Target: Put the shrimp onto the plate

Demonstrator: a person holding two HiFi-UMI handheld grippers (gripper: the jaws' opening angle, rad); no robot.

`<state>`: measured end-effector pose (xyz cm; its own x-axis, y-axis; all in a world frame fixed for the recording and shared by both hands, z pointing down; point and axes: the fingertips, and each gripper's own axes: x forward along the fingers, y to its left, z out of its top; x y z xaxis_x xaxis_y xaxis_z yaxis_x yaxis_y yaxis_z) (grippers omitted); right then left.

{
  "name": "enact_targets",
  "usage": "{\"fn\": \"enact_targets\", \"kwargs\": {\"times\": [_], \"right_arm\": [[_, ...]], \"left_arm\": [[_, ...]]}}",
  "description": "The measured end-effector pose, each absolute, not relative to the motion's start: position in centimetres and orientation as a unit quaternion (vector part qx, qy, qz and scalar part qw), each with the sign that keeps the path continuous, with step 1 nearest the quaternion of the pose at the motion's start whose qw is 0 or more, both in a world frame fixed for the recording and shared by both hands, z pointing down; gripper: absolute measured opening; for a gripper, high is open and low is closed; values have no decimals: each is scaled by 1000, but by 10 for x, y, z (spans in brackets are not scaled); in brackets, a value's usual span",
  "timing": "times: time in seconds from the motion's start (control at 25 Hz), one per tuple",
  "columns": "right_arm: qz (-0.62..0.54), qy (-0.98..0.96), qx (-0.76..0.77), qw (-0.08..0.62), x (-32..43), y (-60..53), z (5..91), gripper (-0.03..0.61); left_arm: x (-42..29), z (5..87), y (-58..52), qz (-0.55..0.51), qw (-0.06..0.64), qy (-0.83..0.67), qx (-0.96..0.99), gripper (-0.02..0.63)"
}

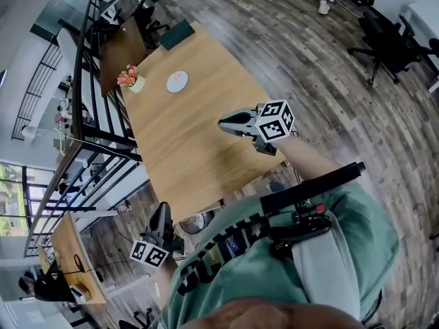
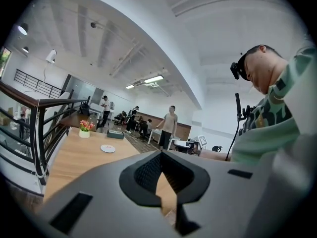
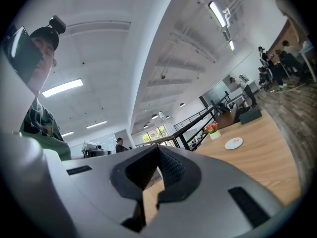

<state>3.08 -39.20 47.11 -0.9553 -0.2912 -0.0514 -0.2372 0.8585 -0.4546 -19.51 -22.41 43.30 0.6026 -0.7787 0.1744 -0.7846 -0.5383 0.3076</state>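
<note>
A white plate [image 1: 177,81] lies on the far part of a long wooden table [image 1: 185,139]. It also shows in the left gripper view [image 2: 107,148] and the right gripper view [image 3: 234,143], where a small reddish mark sits on it. I cannot make out a shrimp anywhere. My right gripper [image 1: 223,123] hovers over the table's near right side, shut and empty [image 3: 158,148]. My left gripper [image 1: 162,210] is off the table's near left edge, also shut with nothing in it [image 2: 159,155]. Both point toward the far-off plate.
A small pot of flowers [image 1: 130,79] stands left of the plate and a dark box [image 1: 177,34] lies at the table's far end. A black railing [image 1: 96,118] runs along the left side. Office chairs [image 1: 384,43] stand at the right. People [image 2: 170,125] stand beyond.
</note>
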Motion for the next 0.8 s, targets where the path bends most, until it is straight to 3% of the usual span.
{"fn": "enact_targets", "kwargs": {"times": [0.48, 0.8], "right_arm": [[-221, 961, -165, 23, -101, -199, 440, 6], [-182, 963, -197, 25, -72, -154, 397, 6]], "left_arm": [[-338, 431, -63, -43, 172, -406, 896, 3], [-334, 417, -33, -79, 158, -381, 907, 3]]}}
